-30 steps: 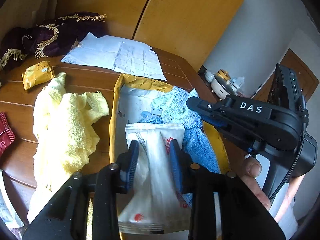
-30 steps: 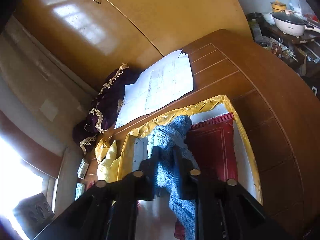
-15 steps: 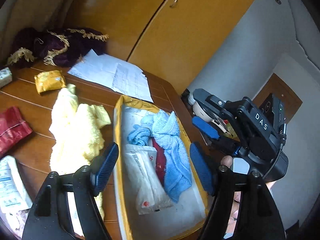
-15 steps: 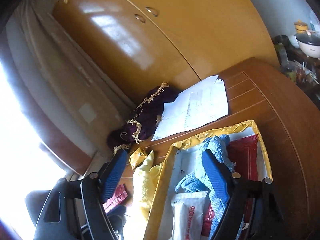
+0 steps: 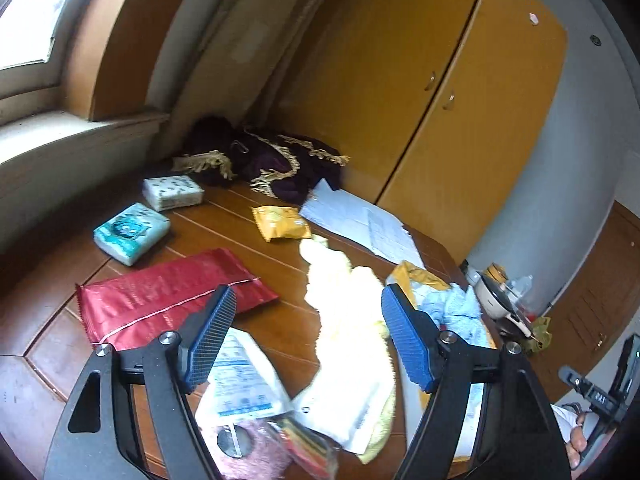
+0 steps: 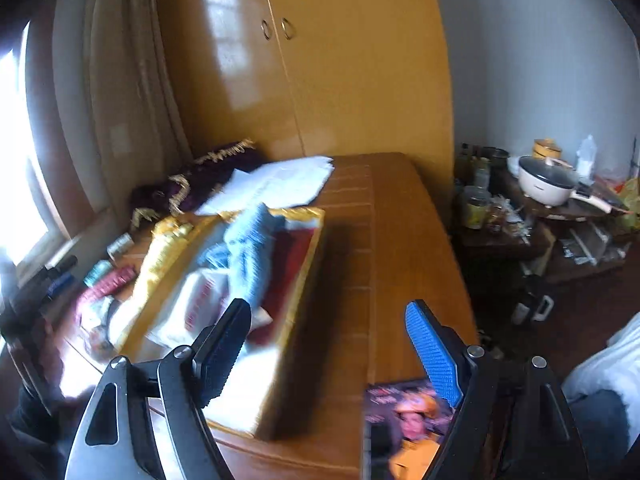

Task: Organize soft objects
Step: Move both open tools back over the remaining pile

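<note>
Far left on the wooden table [image 5: 280, 248], near the window sill, lie a teal tissue pack [image 5: 131, 233] and a white patterned tissue pack [image 5: 173, 192], with a dark purple fringed cloth [image 5: 272, 160] bunched against the wall behind them. Nearer the camera a red foil pouch [image 5: 168, 294] lies flat, its long axis running from the lower left toward the upper right. Beyond it sits a small yellow packet [image 5: 282, 222], and white paper sheets [image 5: 360, 220] rest by the wardrobe [image 5: 460, 80].

The left gripper [image 5: 308, 336] hangs above the table with its blue-padded jaws spread wide and nothing between them. Below it lie a white printed packet [image 5: 240, 384] and a pink item in clear wrap [image 5: 256, 452]. In the gap between the jaws, the yellow towel [image 5: 344, 308] stretches in a long crumpled strip, its narrow end pointing away toward the paper sheets and its bulk toward the camera.

Just right of the towel stands the yellow-rimmed box [image 6: 304, 272], its long axis running away from the camera. Inside it, a blue towel [image 6: 252, 248] is draped lengthwise over a white pouch [image 6: 200, 304] and a dark red pouch [image 6: 288, 260].

The right gripper [image 6: 328, 348] is likewise parted wide and empty, above the box's near right corner. A magazine [image 6: 404, 428] lies at the table's near edge beneath it. Far right, a side table holds a white electric pot [image 6: 548, 184].
</note>
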{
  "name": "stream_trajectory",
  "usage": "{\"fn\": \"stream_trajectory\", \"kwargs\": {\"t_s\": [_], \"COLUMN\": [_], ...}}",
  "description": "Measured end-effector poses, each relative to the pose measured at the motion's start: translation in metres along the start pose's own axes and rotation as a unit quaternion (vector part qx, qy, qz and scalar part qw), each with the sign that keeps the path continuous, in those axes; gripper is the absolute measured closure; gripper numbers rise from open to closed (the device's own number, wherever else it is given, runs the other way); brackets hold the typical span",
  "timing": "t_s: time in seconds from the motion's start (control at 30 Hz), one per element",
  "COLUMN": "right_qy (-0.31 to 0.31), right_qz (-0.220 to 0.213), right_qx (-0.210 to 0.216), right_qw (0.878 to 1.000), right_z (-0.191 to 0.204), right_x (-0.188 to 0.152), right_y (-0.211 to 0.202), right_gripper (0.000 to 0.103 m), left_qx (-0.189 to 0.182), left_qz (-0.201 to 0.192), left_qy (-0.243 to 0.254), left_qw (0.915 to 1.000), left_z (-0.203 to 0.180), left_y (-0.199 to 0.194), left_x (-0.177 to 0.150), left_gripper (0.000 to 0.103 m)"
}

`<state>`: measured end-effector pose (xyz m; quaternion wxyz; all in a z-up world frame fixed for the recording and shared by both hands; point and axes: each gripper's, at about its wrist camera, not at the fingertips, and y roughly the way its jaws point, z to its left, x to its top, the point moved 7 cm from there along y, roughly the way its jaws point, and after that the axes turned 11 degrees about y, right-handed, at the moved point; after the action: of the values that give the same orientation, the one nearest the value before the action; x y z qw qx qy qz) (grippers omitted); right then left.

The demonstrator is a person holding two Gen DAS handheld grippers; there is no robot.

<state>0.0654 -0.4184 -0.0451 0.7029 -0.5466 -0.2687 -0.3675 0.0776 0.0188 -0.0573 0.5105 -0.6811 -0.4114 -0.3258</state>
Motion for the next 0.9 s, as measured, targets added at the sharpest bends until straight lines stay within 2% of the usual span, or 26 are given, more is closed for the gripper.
{"fn": "stream_trajectory", "kwargs": {"t_s": [0.1, 0.2, 0.27, 0.33, 0.47, 0.57, 0.63, 0.7, 0.8, 0.9], "right_qy": [0.013, 0.033, 0.038, 0.032, -0.006, -0.026, -0.041, -0.057, -0.088, -0.057], "right_qz": [0.049, 0.09, 0.072, 0.048, 0.006, -0.007, -0.006, 0.003, 0.02, 0.068], "right_qx": [-0.072, -0.094, -0.079, -0.084, -0.031, 0.046, 0.105, 0.147, 0.17, 0.192], "right_qw": [0.996, 0.991, 0.993, 0.995, 0.999, 0.999, 0.994, 0.988, 0.981, 0.977], "right_z": [-0.045, -0.065, -0.056, -0.044, 0.022, 0.091, 0.144, 0.193, 0.255, 0.291], "right_x": [-0.021, -0.026, -0.005, 0.015, 0.039, 0.041, 0.037, 0.032, 0.03, 0.022], "right_y": [0.024, 0.055, 0.06, 0.057, 0.047, 0.045, 0.048, 0.054, 0.076, 0.109], "right_gripper": [0.021, 0.027, 0.027, 0.026, 0.026, 0.026, 0.026, 0.026, 0.026, 0.026], "left_qx": [0.014, 0.021, 0.025, 0.029, 0.025, 0.022, 0.021, 0.023, 0.021, 0.016], "left_qz": [0.004, 0.0, -0.001, -0.001, 0.004, 0.009, 0.007, 0.002, 0.003, 0.007], "left_qy": [-0.026, -0.049, -0.054, -0.054, -0.059, -0.048, -0.039, -0.033, -0.034, -0.04], "left_qw": [0.9996, 0.9986, 0.9982, 0.9981, 0.9979, 0.9986, 0.999, 0.9992, 0.9992, 0.999], "left_z": [0.022, 0.036, 0.041, 0.044, 0.044, 0.04, 0.036, 0.034, 0.034, 0.035], "left_y": [0.004, 0.004, 0.005, 0.006, 0.01, 0.013, 0.012, 0.011, 0.01, 0.011], "left_x": [-0.001, 0.0, 0.0, -0.001, -0.004, -0.005, -0.005, -0.004, -0.004, -0.005], "left_gripper": [0.028, 0.028, 0.028, 0.028, 0.028, 0.028, 0.028, 0.028, 0.028, 0.028]}}
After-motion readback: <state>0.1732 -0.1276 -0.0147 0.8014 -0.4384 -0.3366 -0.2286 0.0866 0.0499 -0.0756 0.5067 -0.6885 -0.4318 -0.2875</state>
